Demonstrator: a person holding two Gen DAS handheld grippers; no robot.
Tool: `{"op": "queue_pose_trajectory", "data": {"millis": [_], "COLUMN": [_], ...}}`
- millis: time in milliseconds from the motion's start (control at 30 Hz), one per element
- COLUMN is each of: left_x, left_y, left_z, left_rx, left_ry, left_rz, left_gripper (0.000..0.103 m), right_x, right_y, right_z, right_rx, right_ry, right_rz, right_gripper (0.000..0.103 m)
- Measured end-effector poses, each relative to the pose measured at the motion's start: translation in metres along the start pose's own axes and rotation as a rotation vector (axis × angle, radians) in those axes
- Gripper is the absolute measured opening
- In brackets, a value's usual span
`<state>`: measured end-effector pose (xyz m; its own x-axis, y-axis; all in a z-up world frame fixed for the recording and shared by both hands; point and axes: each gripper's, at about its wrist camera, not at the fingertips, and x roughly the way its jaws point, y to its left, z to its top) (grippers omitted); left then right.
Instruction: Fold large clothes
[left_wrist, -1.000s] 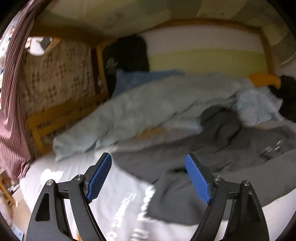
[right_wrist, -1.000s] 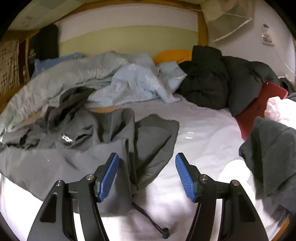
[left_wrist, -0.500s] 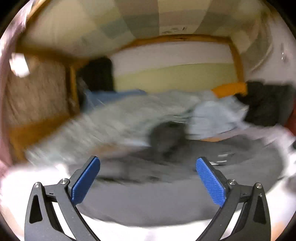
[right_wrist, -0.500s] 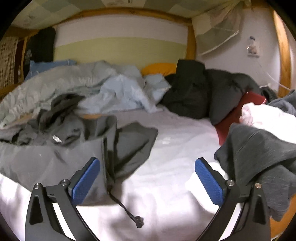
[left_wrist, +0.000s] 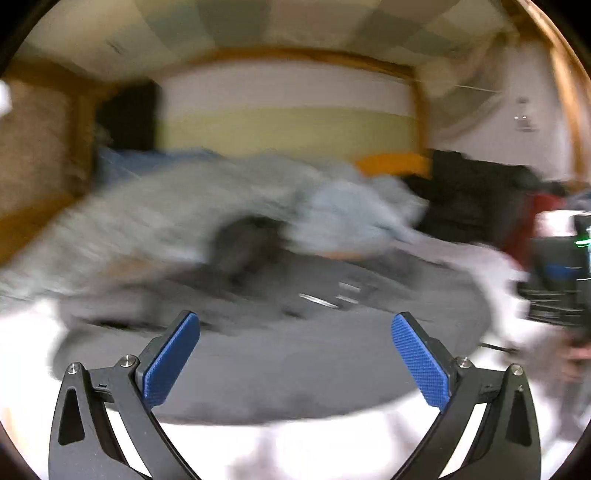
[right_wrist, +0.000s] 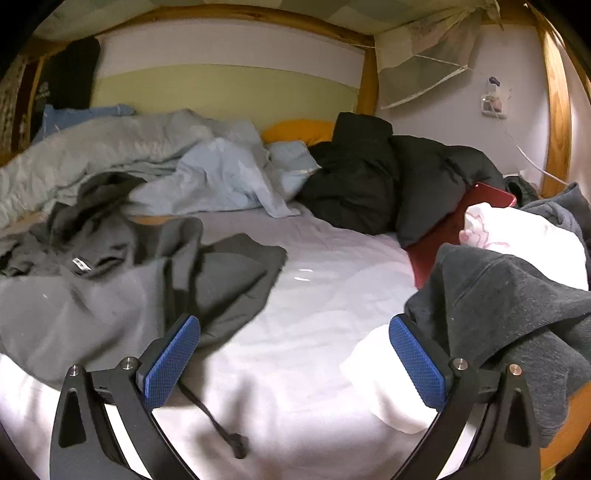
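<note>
Both your grippers have opened wider since earlier; the left gripper (left_wrist: 295, 363) and right gripper (right_wrist: 293, 363) stand spread, empty. The grey hoodie (right_wrist: 122, 295) appears, through blur, bunched. Grab a single layer and the fold will skew.

In a motion-blurred view, the left gripper (left_wrist: 295, 360) hangs with its blue pads (left_wrist: 171, 360) spread wide above a dark grey garment (left_wrist: 295, 369) lying on the white bedsheet (left_wrist: 332, 443), a pale grey-blue duvet (left_wrist: 155, 218) bunched behind.

home bedroom | wooden bunk bed frame (right_wrist: 369, 70) | rumpled duvet (right_wrist: 110, 147), clothes piles (right_wrist: 388, 177) on white sheet (right_wrist: 332, 295)
</note>
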<state>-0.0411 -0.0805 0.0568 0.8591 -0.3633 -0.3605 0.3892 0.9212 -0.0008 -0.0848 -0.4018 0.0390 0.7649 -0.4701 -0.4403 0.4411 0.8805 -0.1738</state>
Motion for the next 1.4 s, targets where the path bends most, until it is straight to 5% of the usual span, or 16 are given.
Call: {"op": "queue_pose_trajectory", "data": {"millis": [233, 433, 500, 567, 633, 800, 900, 1033, 1067, 1100, 1133, 1167, 1200, 1300, 1400], "left_x": [0.018, 0.054, 0.076, 0.093, 0.089, 0.1, 0.107, 0.108, 0.108, 0.108, 0.107, 0.107, 0.108, 0.11, 0.111], "left_y": [-0.02, -0.01, -0.009, -0.005, 0.0, -0.002, 0.002, 0.01, 0.011, 0.011, 0.011, 0.012, 0.011, 0.01, 0.01], "left_z": [0.018, -0.004, -0.031, -0.038, -0.035, -0.038, -0.038, -0.042, -0.042, -0.043, -0.043, -0.043, -0.043, -0.042, -0.042], "left_rx": [0.146, 0.084, 0.082, 0.064, 0.036, 0.049, 0.03, -0.002, -0.007, -0.009, -0.012, -0.012, -0.011, -0.008, -0.01], "left_ry": [-0.046, -0.061, -0.004, 0.112, 0.081, 0.136, 0.176, 0.184, 0.185, 0.186, 0.187, 0.189, 0.192, 0.201, 0.205], "left_rz": [0.043, 0.095, 0.148, 0.106, 0.118, 0.199, 0.214, 0.201, 0.196, 0.193, 0.19, 0.189, 0.19, 0.189, 0.185], "left_gripper": [0.103, 0.103, 0.103, 0.103, 0.103, 0.103, 0.103, 0.103, 0.103, 0.103, 0.103, 0.103, 0.103, 0.103, 0.103], "right_x": [0.004, 0.014, 0.027, 0.05, 0.073, 0.094, 0.118, 0.135, 0.14, 0.144, 0.149, 0.152, 0.158, 0.157, 0.128], "right_y": [-0.013, -0.039, -0.049, -0.054, -0.05, -0.051, -0.03, -0.003, 0.0, 0.003, 0.006, 0.008, 0.009, -0.018, -0.054], "right_z": [-0.006, -0.007, -0.008, -0.016, -0.024, -0.021, -0.022, -0.01, -0.008, -0.005, -0.001, 0.001, 0.0, -0.003, 0.013], "right_rx": [0.037, 0.182, 0.258, 0.344, 0.355, 0.482, 0.48, 0.358, 0.346, 0.331, 0.297, 0.255, 0.232, 0.389, 0.369], "right_ry": [0.049, 0.106, 0.152, 0.222, 0.312, 0.322, 0.417, 0.425, 0.425, 0.419, 0.382, 0.357, 0.346, 0.331, 0.166], "right_rz": [0.035, 0.038, 0.112, 0.152, 0.129, 0.38, 0.557, 0.52, 0.525, 0.52, 0.446, 0.333, 0.253, 0.244, 0.017], "right_gripper": [0.103, 0.103, 0.103, 0.103, 0.091, 0.085, 0.079, 0.079, 0.07, 0.058, 0.015, 0.003, 0.003, 0.0, 0.0]}}
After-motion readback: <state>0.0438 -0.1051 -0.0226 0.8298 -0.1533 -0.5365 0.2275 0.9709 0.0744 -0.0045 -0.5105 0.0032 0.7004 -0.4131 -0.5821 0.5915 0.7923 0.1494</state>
